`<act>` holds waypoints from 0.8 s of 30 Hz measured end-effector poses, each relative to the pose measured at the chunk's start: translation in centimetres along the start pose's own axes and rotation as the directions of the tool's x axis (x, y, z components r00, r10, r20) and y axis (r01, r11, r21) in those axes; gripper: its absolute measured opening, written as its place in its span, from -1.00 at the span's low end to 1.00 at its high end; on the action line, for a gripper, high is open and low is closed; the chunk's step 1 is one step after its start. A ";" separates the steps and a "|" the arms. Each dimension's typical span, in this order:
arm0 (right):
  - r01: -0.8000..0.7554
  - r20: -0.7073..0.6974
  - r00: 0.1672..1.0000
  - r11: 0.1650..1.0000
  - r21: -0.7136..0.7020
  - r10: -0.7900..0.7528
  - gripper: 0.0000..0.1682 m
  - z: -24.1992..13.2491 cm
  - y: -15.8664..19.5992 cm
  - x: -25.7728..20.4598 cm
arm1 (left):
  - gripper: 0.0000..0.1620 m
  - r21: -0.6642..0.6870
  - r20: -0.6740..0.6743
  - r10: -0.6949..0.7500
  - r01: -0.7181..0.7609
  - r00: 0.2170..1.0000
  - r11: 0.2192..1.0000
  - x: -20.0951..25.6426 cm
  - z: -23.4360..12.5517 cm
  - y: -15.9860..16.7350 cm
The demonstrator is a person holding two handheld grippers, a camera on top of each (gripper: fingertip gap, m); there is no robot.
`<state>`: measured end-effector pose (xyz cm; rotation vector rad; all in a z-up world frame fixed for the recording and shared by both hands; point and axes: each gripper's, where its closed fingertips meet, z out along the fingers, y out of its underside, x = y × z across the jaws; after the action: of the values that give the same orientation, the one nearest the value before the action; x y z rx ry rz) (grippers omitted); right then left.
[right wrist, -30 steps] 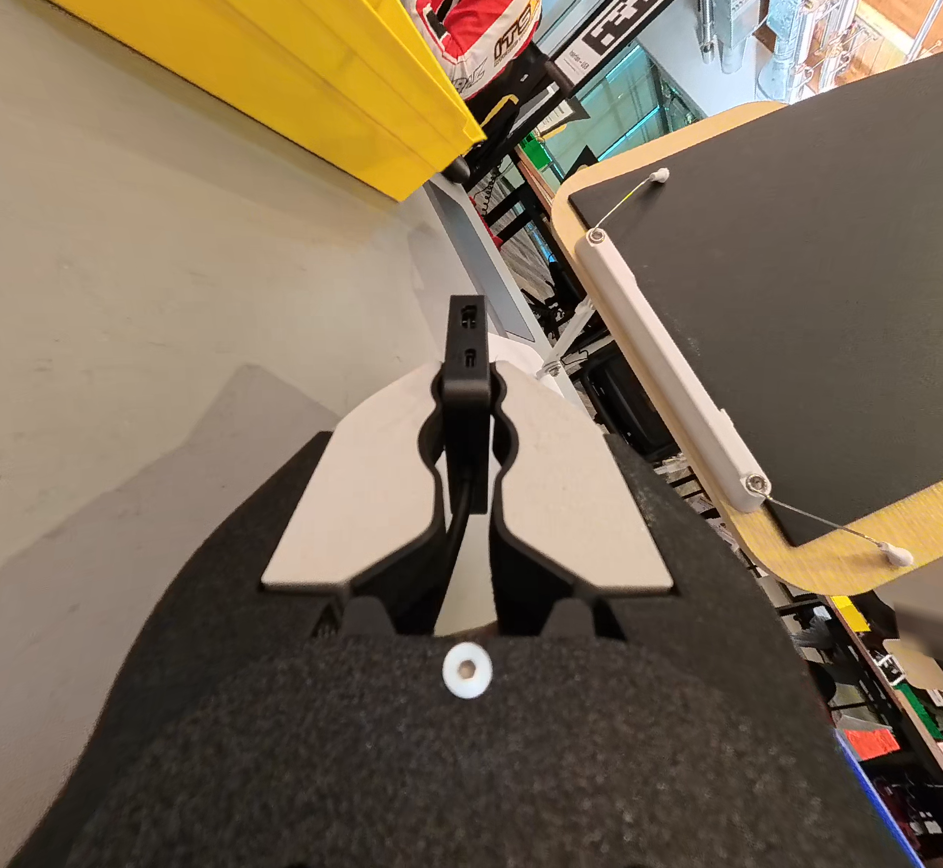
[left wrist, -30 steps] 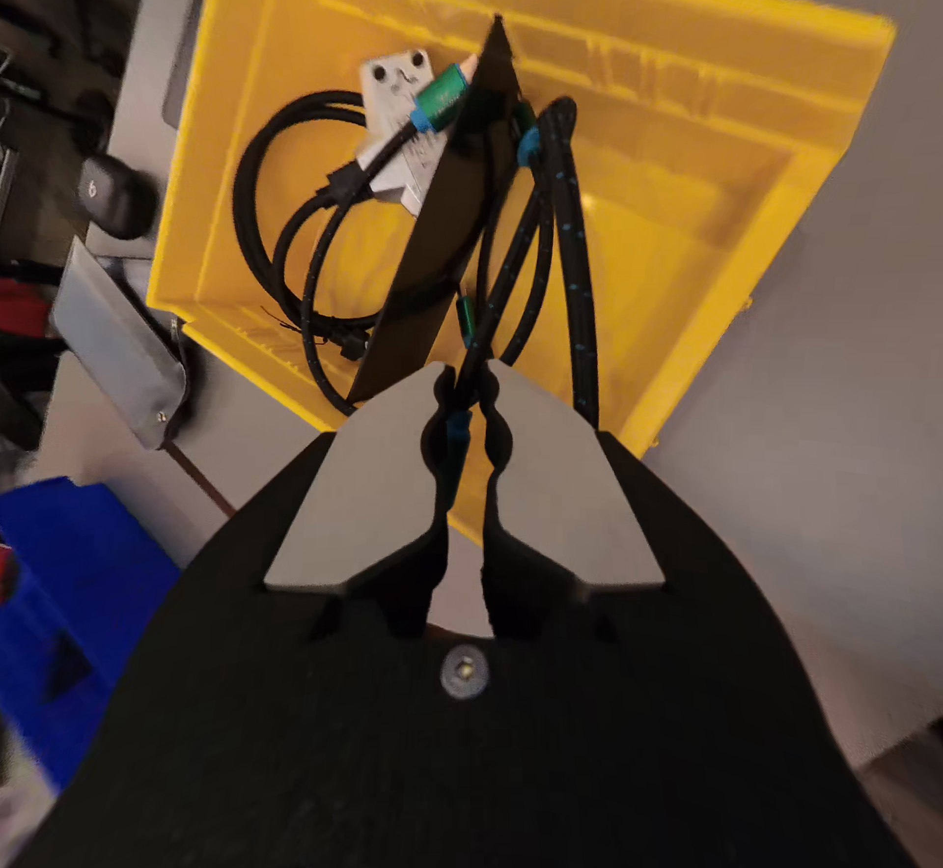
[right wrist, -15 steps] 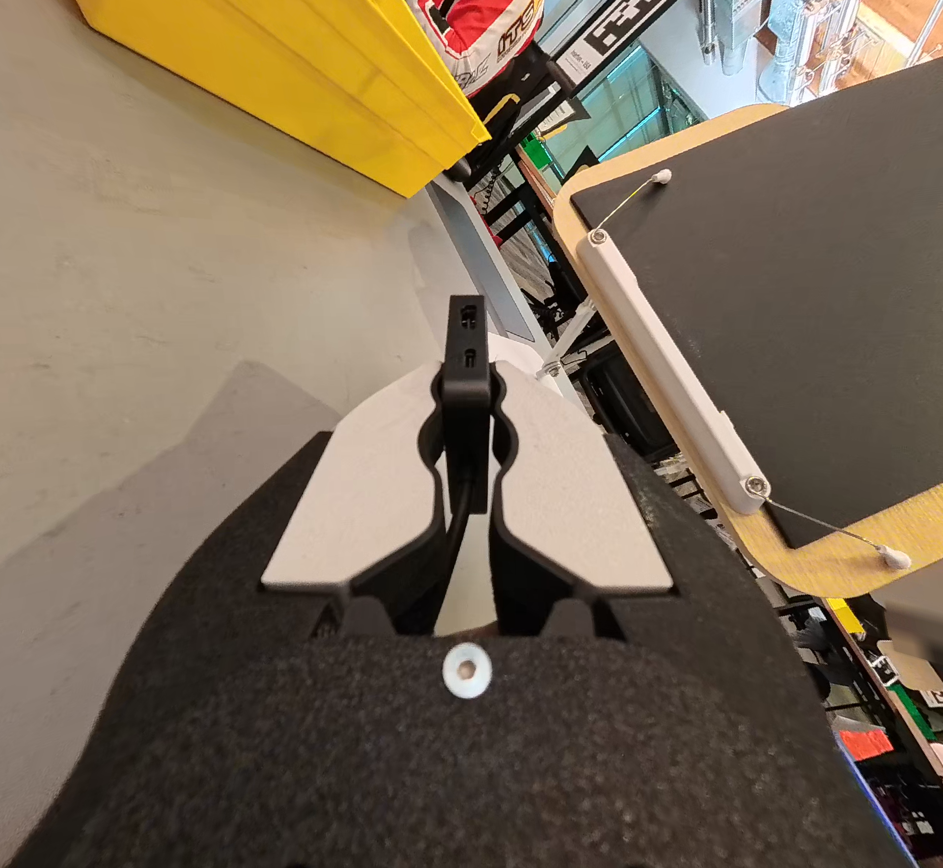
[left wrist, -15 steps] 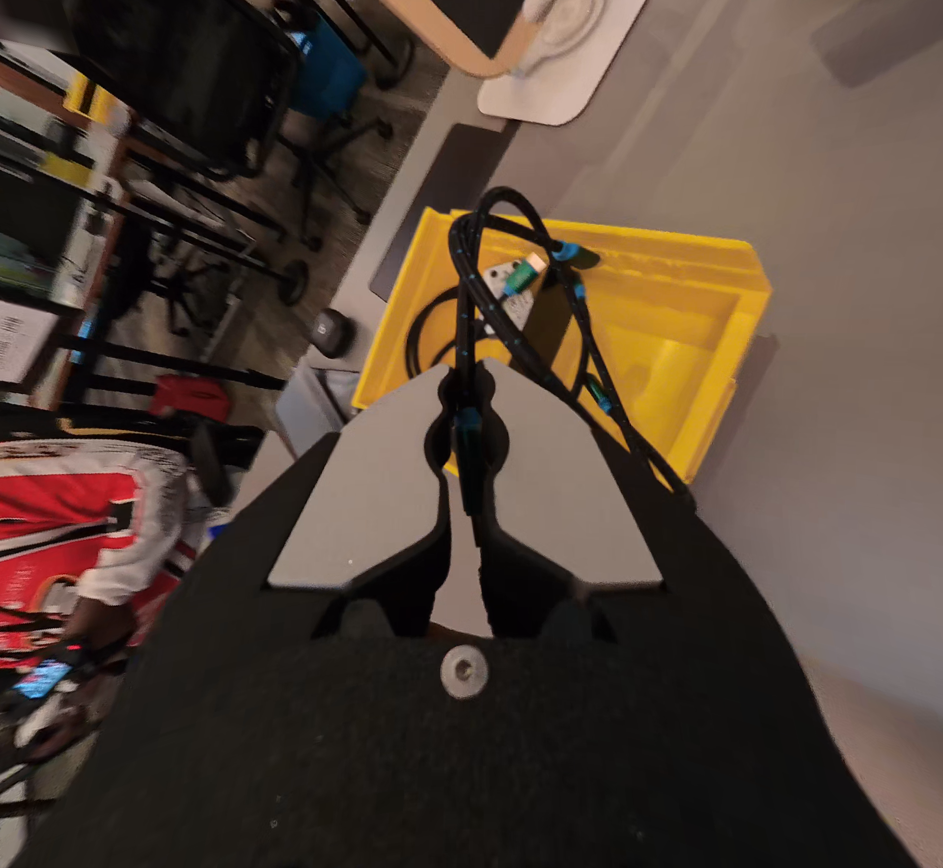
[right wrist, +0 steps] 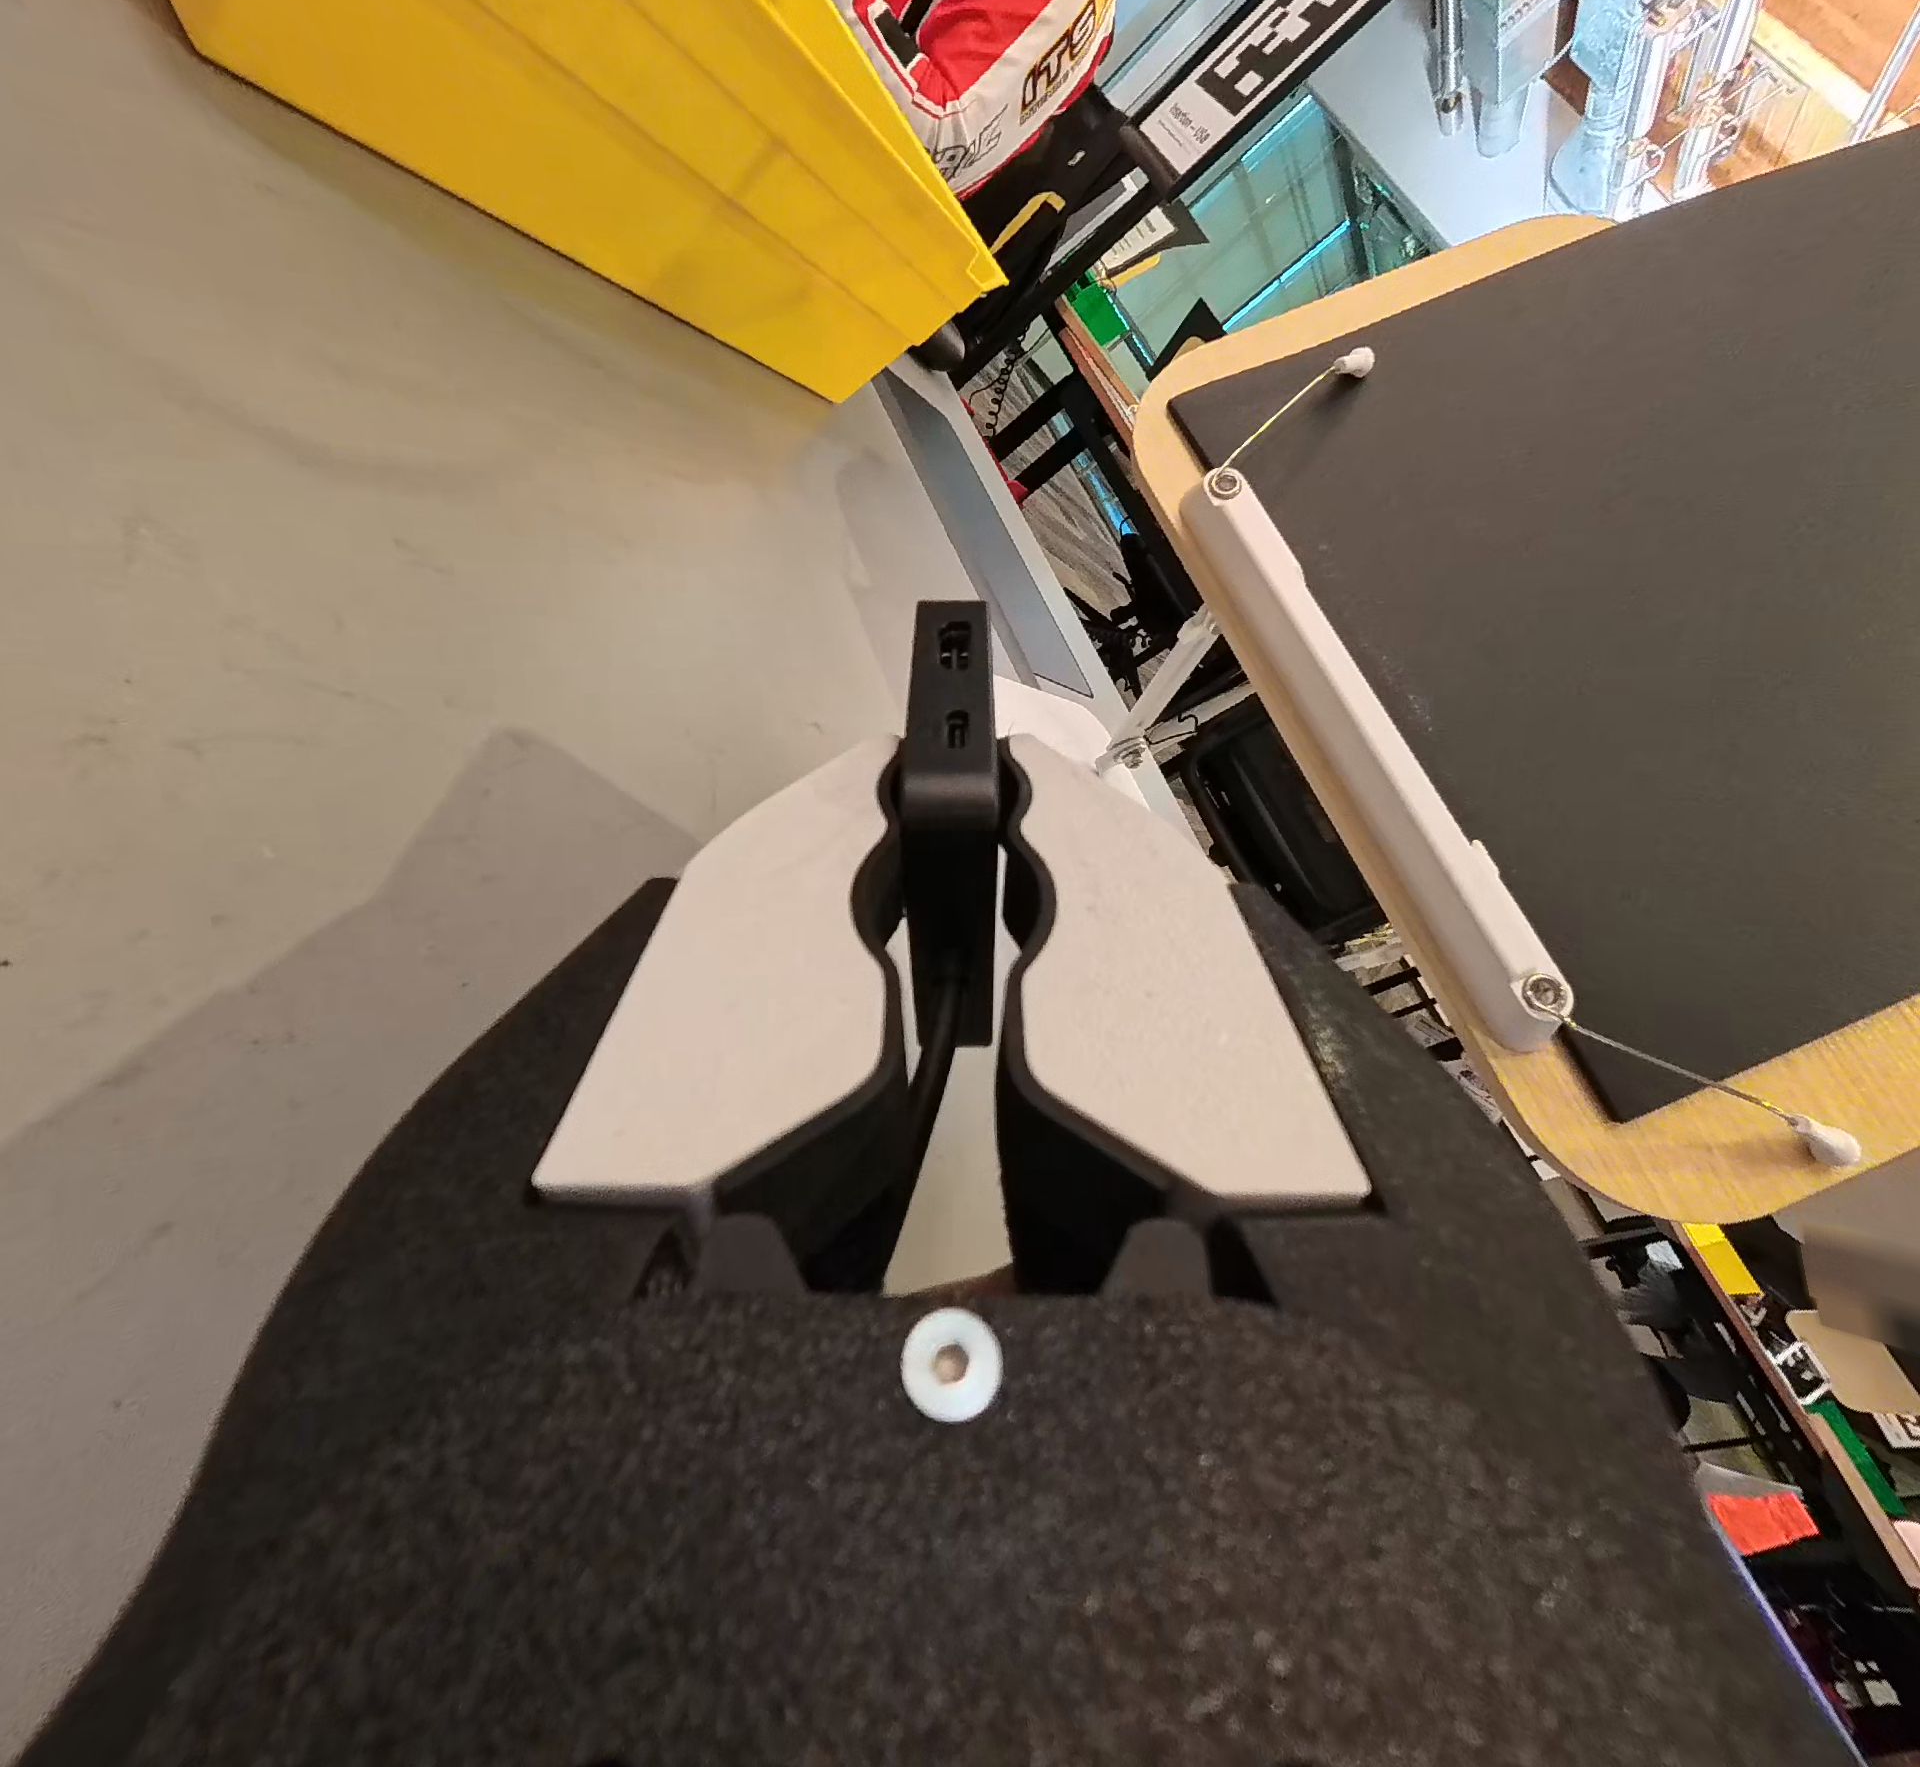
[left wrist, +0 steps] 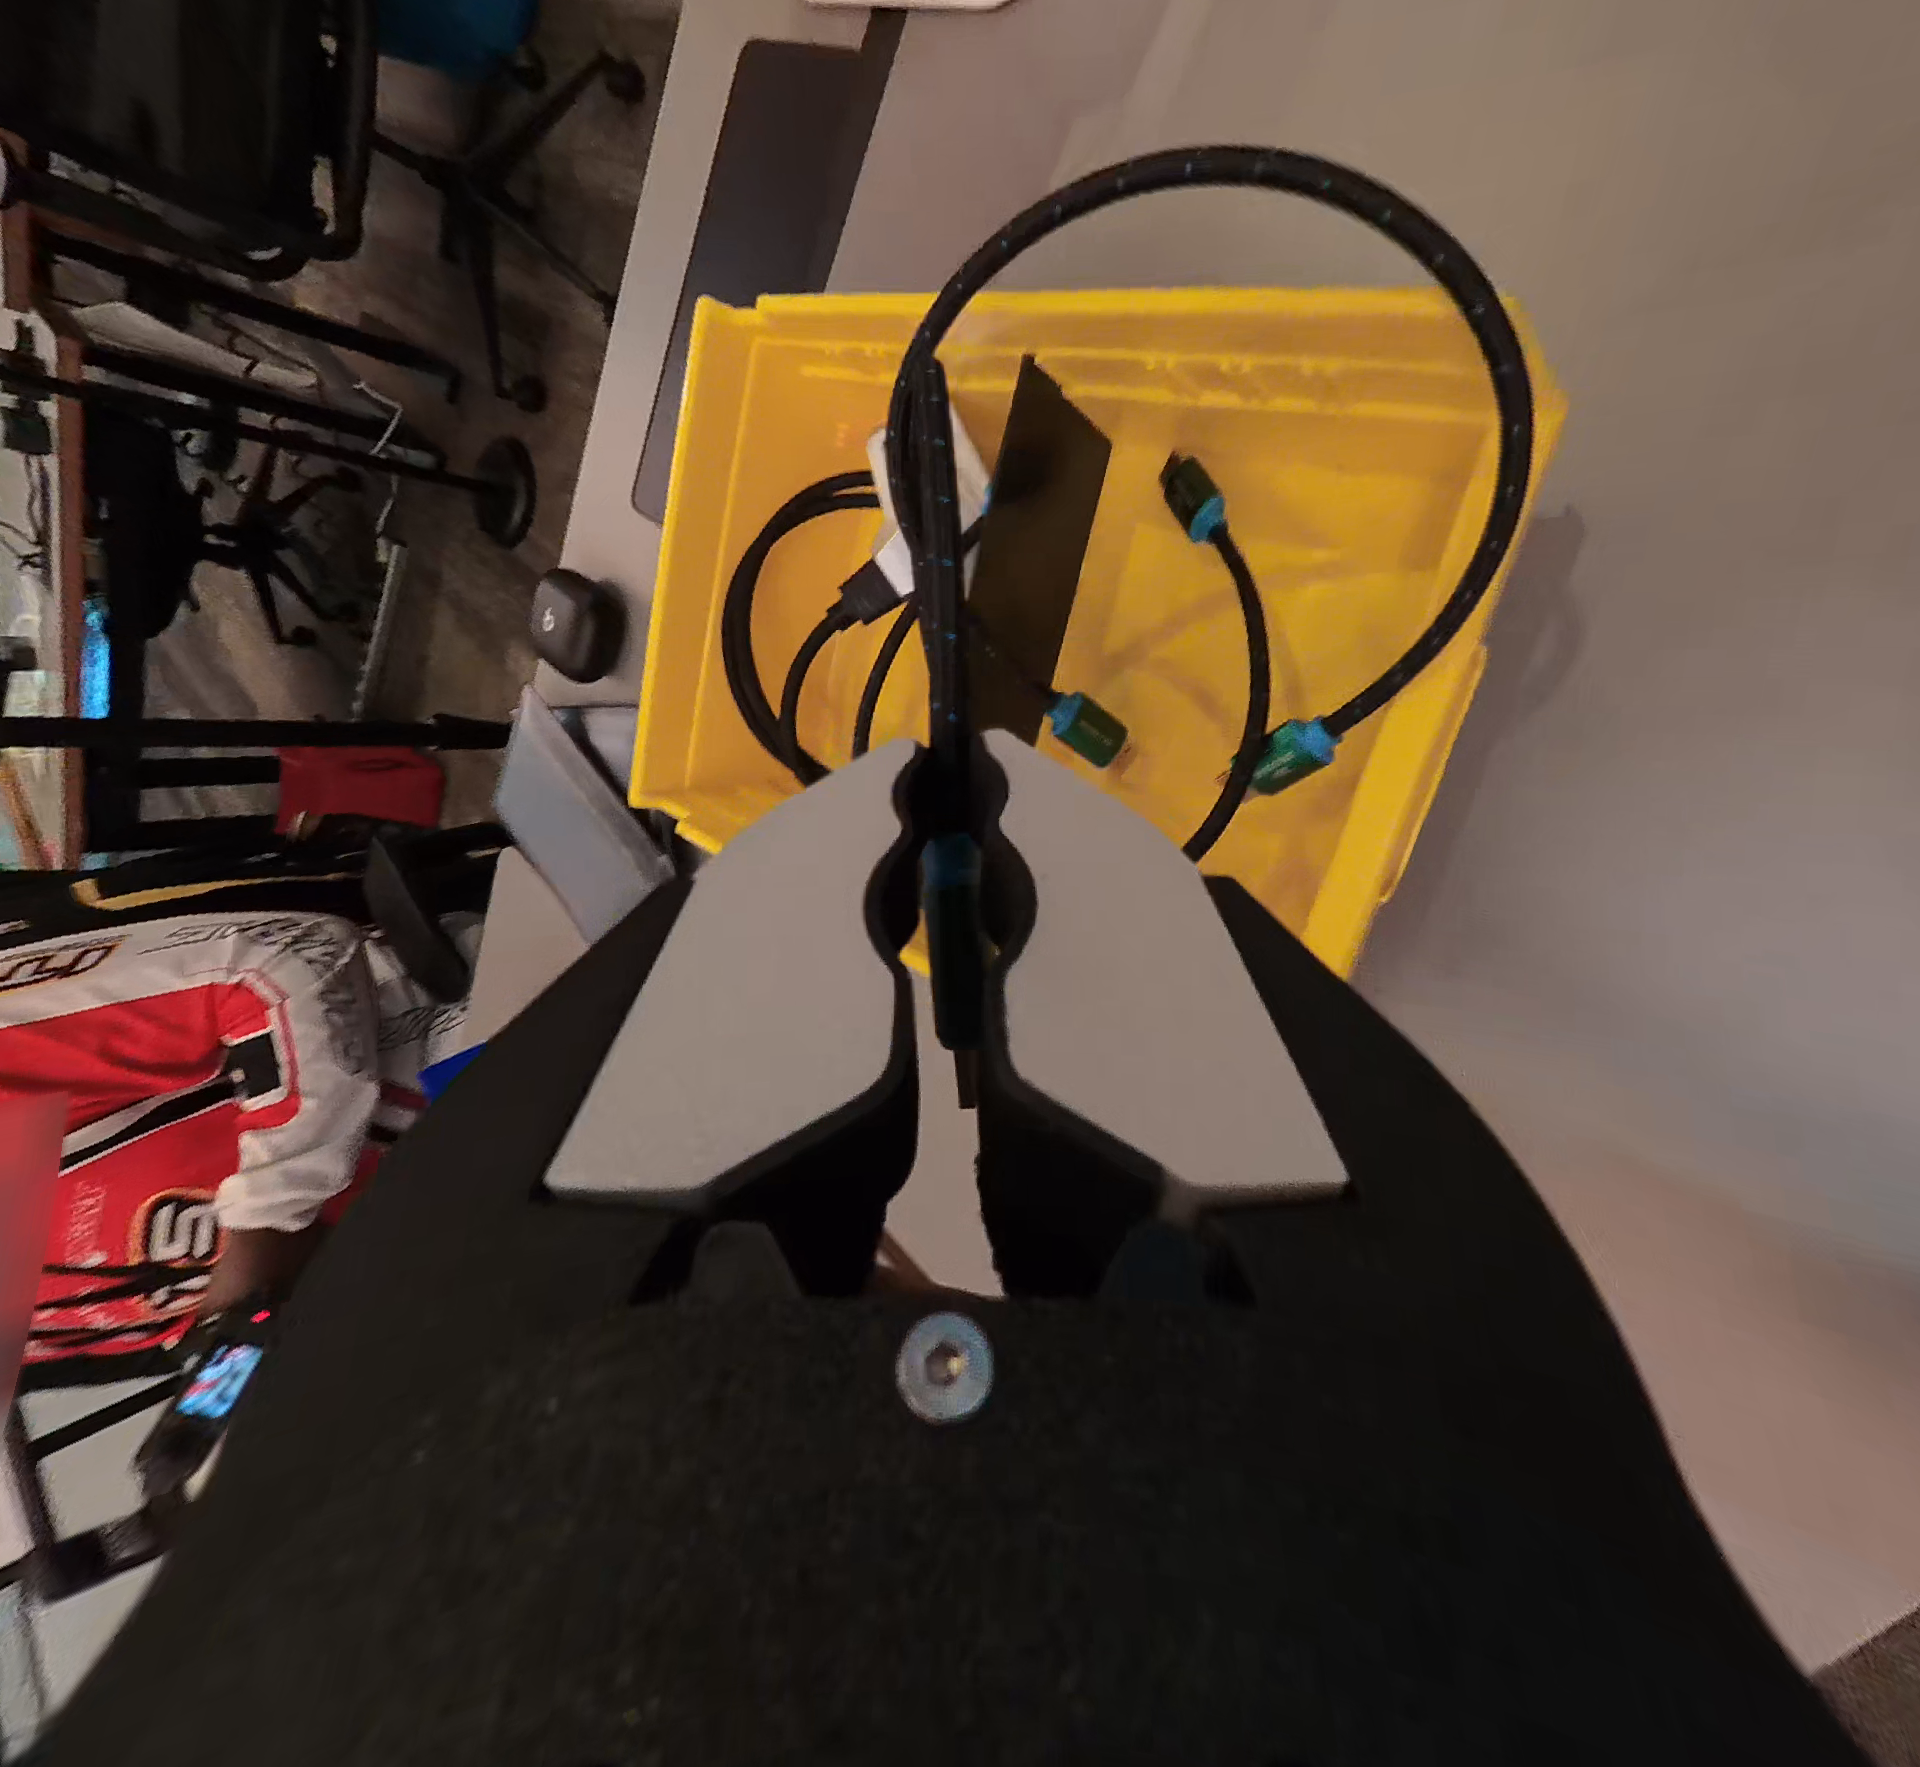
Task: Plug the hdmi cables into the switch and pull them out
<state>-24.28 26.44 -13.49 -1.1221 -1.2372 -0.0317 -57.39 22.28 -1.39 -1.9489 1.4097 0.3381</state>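
Jaws of the left gripper are closed on the plug end of a braided black HDMI cable, the blue collar and dark plug body sitting in the rounded notch between them and the metal tip pointing back toward the camera. Jaws of the right gripper are clamped on the switch, a small black box held edge-on, with its two port openings facing away and a thin black lead leaving its near end. From the left grip the cable rises in a wide loop over the yellow bin on the table, and its far plug, green with a blue collar, hangs near the bin's right side. Inside the bin lie a second cable with green plugs, a coiled black cable, a pale adapter and a black divider. Handling, as judged: the cable is light and springy, its braid grips well, but only the rigid plug shell transmits insertion force, so the hold belongs on the shell just behind the collar. The switch looks light, hard and smooth; a hold across its flat faces, clear of the ports, should resist the push.
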 end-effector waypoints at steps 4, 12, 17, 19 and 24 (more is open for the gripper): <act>0.002 0.003 1.000 1.000 -0.001 -0.002 -0.84 0.0 0.0 -0.1 | -0.92 0.040 0.038 -0.004 0.002 0.999 0.999 -1.4 -2.0 -1.0; 0.009 0.002 1.000 1.000 -0.004 -0.009 -0.84 0.1 0.0 -0.1 | -0.93 0.161 -0.293 -0.122 0.175 0.948 0.971 1.4 -1.0 -1.7; 0.007 0.004 1.000 1.000 -0.005 -0.007 -0.84 0.1 0.1 -0.1 | -0.93 0.359 -0.339 -0.225 0.347 0.913 0.866 -1.5 -2.4 -2.9; 0.007 0.004 1.000 1.000 -0.005 -0.007 -0.84 0.1 0.1 -0.1 | -0.93 0.444 -0.337 -0.261 0.397 0.905 0.803 -2.8 -2.9 -3.3; 0.007 0.007 1.000 1.000 -0.005 -0.007 -0.85 0.1 0.1 -0.1 | -0.93 0.660 -0.344 -0.345 0.486 0.874 0.573 -5.2 -5.4 -4.5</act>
<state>-24.39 26.50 -13.63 -1.1226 -1.2477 -0.0360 -56.26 23.24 7.21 -1.5472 0.8987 -0.5818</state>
